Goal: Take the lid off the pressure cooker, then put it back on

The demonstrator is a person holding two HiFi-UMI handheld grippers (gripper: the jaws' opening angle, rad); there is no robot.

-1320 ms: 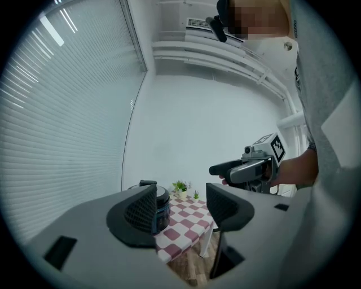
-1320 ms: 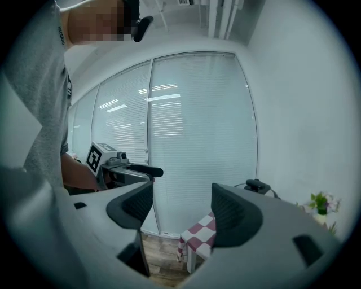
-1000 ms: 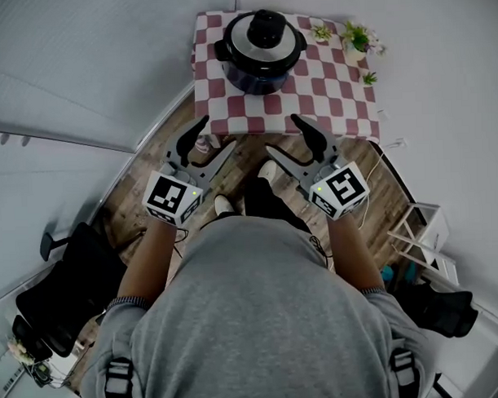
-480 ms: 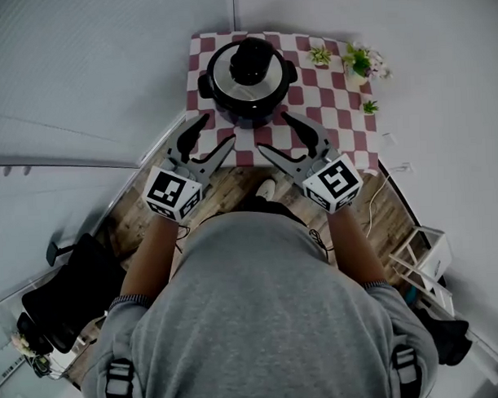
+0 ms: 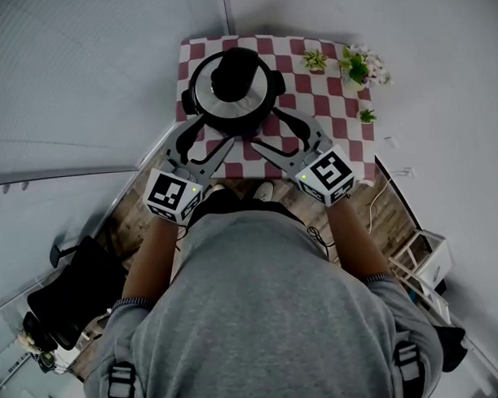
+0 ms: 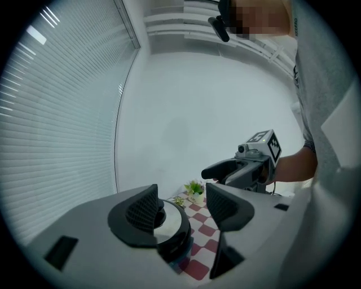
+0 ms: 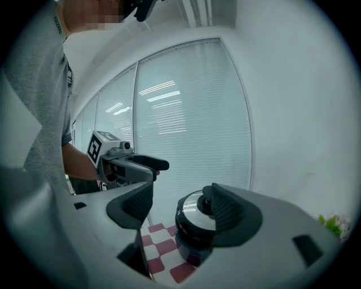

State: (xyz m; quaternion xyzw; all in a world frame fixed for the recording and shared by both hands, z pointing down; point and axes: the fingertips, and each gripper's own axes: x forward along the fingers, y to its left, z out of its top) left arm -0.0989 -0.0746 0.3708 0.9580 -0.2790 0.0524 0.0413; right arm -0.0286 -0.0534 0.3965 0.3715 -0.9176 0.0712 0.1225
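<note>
Red-and-white checked cloth covers the worktop (image 5: 331, 97). The pressure cooker (image 5: 229, 105) stands on it with the steel lid (image 5: 203, 98) seated and the black knob (image 5: 235, 72) on top.

Change over the last second: both grippers have advanced from above the wood floor (image 5: 135, 214), well short of the worktop, to the near side of the cooker. The left gripper (image 5: 212, 134) and right gripper (image 5: 265, 130) now sit at its near rim, one on each side.

Fingers: spread wide on both grippers, with nothing between them. Each gripper view shows the cooker just beyond its fingers. Contact with the cooker cannot be confirmed.

Assessment: the approach appears nearly complete, and lid removal has not started. The next step likely requires setting the fingers on the knob or lid edge before closing.
</note>
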